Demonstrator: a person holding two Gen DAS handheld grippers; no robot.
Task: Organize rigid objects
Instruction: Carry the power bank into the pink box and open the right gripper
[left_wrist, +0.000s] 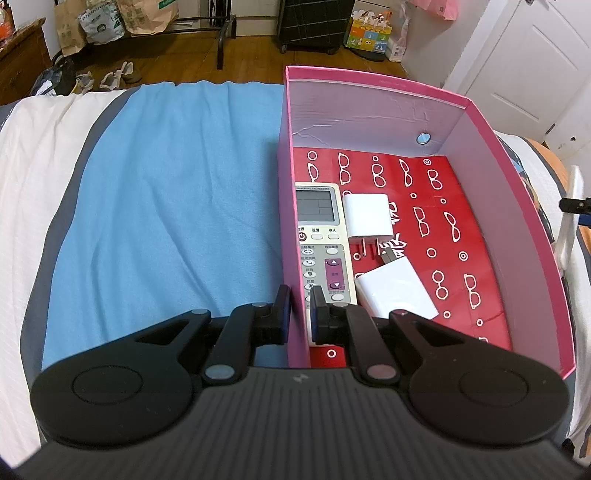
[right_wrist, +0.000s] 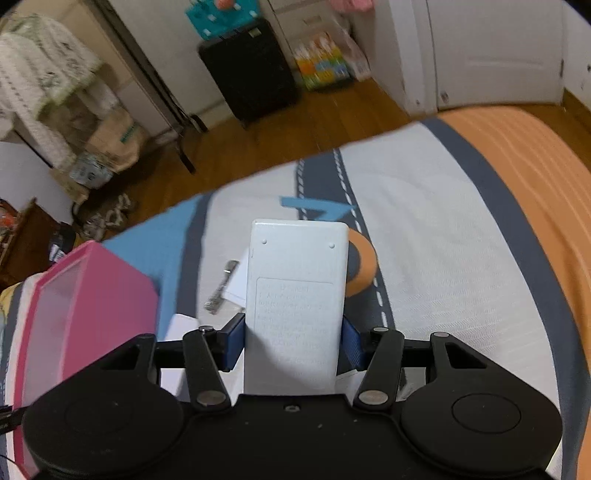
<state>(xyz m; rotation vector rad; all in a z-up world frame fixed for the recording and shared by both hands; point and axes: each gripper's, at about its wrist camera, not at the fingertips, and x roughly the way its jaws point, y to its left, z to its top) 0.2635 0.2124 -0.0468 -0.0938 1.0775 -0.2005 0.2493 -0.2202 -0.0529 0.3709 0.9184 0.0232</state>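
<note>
- Left hand-held gripper: jaws pressed nearly together, pinching the left wall of the pink box, one pad outside and one inside. Reads as steadying the box on the bed.
- Right hand-held gripper: blue pads clamp both long sides of a white remote, back face up, lifted clear of the bedding. The box sits off to the gripper's left in this view.
- Already in the box: a second remote with its screen up, flat along the left wall; two white chargers just beside it, prongs pointing toward each other.
- Step in hand, as judged: carry the held remote over the rim and lay it on the free red floor to the right of the chargers.
- To do it well: keep the left pinch firm so the box does not slide; clear the rim before lowering; hold the remote flat and parallel to the one inside; spread the pads only once it rests.
- Still on the bed: a small metal piece and something white beside it, behind the held remote.
- Hard to make out: right view is motion-blurred; the metal piece cannot be identified; the white thing is mostly hidden by the remote; the label print is unreadable. The box's near wall is cut off by the left gripper body.
</note>
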